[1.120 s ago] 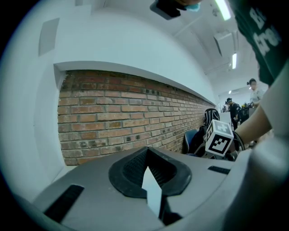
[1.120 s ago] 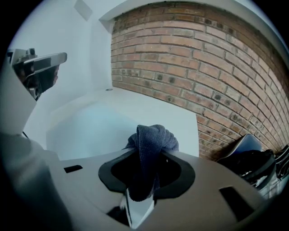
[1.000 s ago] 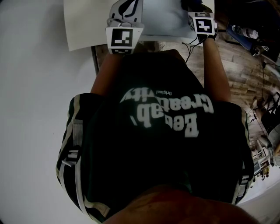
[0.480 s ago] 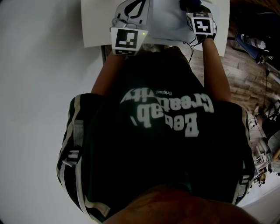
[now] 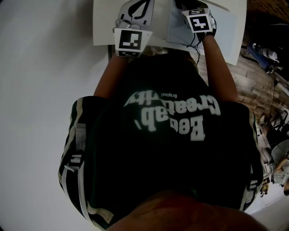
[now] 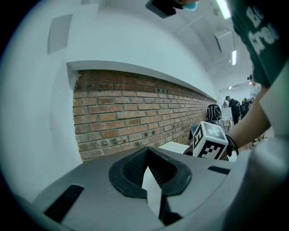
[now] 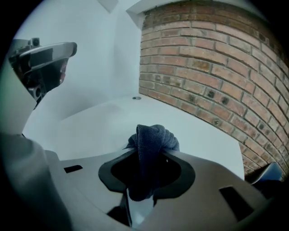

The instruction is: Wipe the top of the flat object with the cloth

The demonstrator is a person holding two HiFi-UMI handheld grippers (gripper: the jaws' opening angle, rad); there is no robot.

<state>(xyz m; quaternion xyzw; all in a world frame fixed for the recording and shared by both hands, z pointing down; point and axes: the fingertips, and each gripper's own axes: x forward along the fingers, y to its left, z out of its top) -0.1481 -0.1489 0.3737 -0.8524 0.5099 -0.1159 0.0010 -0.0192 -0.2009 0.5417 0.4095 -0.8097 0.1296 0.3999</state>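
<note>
The flat object is a white board (image 5: 103, 27) at the top of the head view; in the right gripper view its white top (image 7: 99, 126) spreads out ahead of the jaws. My right gripper (image 7: 151, 151) is shut on a bunched dark blue cloth (image 7: 151, 140), held just over that top. In the head view the right gripper (image 5: 190, 5) is at the board's right part, its marker cube (image 5: 198, 21) toward me. My left gripper (image 5: 134, 8) rests over the board's near edge, left of the right one. Its jaws (image 6: 151, 182) look shut with nothing between them.
A red brick wall (image 7: 212, 67) runs behind the board, with white wall (image 6: 31, 113) to its left. Wooden floor (image 5: 257, 76) and clutter lie to the right. The person's dark shirt (image 5: 167, 135) fills most of the head view.
The right gripper with the cloth has slid a little to the left, toward the left gripper. The head view has shifted, so the board sits further right. The left gripper has barely moved.
</note>
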